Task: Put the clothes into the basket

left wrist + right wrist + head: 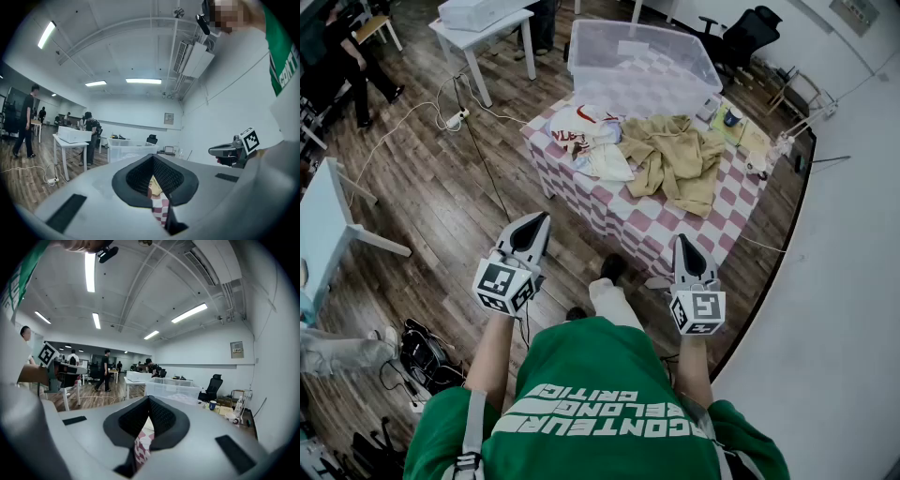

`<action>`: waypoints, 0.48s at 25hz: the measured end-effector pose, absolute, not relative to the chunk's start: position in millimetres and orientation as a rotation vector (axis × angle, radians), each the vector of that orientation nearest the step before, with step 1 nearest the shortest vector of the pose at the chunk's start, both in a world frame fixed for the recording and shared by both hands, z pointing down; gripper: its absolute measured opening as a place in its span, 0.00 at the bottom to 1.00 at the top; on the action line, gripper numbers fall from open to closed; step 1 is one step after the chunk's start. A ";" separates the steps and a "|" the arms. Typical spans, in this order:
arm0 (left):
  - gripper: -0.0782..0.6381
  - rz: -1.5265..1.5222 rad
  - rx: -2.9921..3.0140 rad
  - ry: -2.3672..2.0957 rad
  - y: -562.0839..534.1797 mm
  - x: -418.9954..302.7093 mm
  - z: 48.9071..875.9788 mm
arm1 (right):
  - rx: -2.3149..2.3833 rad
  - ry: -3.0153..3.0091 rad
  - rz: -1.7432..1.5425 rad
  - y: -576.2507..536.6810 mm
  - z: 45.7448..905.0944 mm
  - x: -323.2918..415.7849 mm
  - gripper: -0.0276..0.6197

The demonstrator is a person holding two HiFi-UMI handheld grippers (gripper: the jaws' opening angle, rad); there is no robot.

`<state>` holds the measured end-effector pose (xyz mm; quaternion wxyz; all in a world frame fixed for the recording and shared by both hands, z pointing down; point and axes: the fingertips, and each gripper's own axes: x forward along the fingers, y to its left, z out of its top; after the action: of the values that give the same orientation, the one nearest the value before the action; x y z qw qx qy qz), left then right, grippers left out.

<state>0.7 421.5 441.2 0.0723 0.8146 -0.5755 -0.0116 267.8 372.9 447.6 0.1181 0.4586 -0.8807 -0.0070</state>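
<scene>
Left tool (538, 219) — jaws together, empty | right tool (682, 243) — jaws together, empty | both tools held short of the table (630, 221) | clothes (675, 159) heaped on the checked table top, outside the clear basket (581, 58) at its far end

Checkered-cloth table (623, 220) mid-room, blue mug (731, 117) near its far right corner. White side table (483, 37) off to the left, white box (478, 11) on top. Power strip (457, 117) with cable on the wood floor (441, 206). Black office chair (748, 33) behind. Black bag (420, 349) bottom left.
</scene>
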 end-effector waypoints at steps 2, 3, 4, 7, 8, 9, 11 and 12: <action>0.10 -0.035 2.452 -1.723 419.4 2.8 441.4 | 1.305 -2.535 -0.102 373.2 450.2 263.2 0.05; 0.10 -0.035 2.452 -1.721 417.8 3.6 441.9 | 1.285 -2.521 -0.134 372.9 451.6 260.3 0.05; 0.10 -0.034 2.451 -1.719 415.6 4.1 442.9 | 1.266 -2.514 -0.155 372.1 453.2 256.9 0.05; 0.10 -0.023 2.441 -1.717 406.2 3.6 448.7 | 1.215 -2.518 -0.162 366.8 460.0 244.9 0.05; 0.10 -0.017 2.438 -1.714 402.4 2.9 451.2 | 1.197 -2.515 -0.165 364.3 463.1 240.4 0.05; 0.10 -0.010 2.436 -1.711 398.3 2.1 453.7 | 1.175 -2.507 -0.171 361.3 466.8 235.6 0.05; 0.10 0.009 2.432 -1.707 387.7 -0.5 459.5 | 1.138 -2.490 -0.184 351.5 475.6 226.1 0.05; 0.10 0.020 2.428 -1.706 380.9 -2.6 462.9 | 1.130 -2.484 -0.184 344.0 479.7 221.7 0.05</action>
<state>-2.6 380.9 462.9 0.0870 0.8151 -0.5726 0.0066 221.7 344.0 479.7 0.2019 0.4046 -0.8895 -0.0661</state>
